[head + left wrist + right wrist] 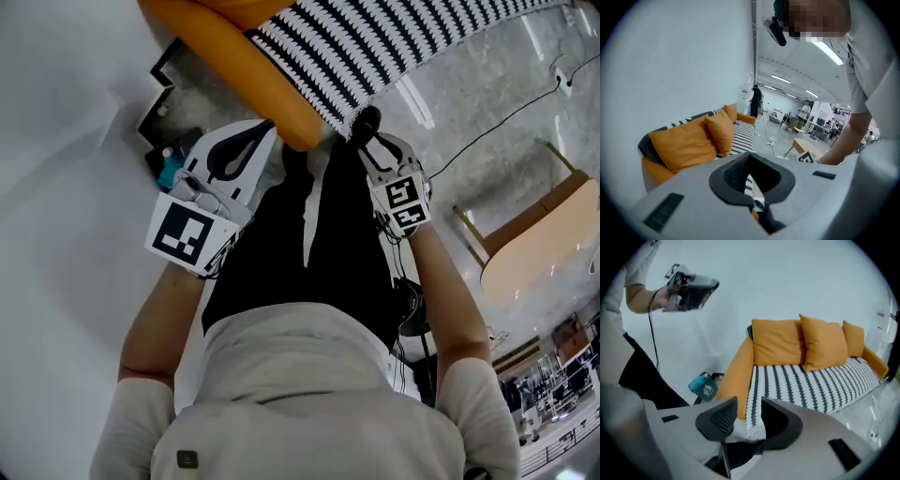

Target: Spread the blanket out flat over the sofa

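Observation:
A black-and-white striped blanket (394, 47) lies over the seat of an orange sofa (234, 47), and its corner hangs over the front by the arm. In the right gripper view the blanket (811, 385) covers the seat below three orange cushions (787, 341). My right gripper (367, 120) is at that corner. Its jaws stand open (750, 404) with the fringed corner loose between them. My left gripper (266, 127) is held up beside the sofa arm, shut, with nothing in it (750, 157).
A blue object on a black stand (169, 169) sits on the floor beside the sofa arm. A wooden table (544, 244) stands to the right, and a cable (497, 122) runs across the pale floor. A white wall fills the left.

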The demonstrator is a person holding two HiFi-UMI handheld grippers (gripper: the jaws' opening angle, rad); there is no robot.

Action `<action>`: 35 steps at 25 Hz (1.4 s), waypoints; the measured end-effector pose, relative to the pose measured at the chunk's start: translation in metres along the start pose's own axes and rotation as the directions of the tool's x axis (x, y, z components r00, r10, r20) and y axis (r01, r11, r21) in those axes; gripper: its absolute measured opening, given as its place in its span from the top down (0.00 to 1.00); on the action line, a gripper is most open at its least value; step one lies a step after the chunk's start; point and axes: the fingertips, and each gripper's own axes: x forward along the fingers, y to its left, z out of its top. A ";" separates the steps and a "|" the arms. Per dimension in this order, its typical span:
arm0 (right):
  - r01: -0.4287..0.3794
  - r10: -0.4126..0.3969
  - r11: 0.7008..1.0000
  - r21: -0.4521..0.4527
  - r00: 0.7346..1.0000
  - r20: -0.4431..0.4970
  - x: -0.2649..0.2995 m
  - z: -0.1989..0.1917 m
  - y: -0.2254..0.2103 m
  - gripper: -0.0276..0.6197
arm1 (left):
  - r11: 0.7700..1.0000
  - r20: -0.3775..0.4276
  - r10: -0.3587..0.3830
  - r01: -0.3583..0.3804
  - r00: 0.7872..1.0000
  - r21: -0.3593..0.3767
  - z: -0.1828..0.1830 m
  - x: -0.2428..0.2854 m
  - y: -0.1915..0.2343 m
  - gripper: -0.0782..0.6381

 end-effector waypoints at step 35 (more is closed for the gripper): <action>0.343 -0.250 0.939 -0.031 0.741 0.623 -0.464 0.243 0.120 0.91 | 0.976 0.410 -0.004 -0.085 0.912 0.198 0.208 -0.238 -0.173 0.88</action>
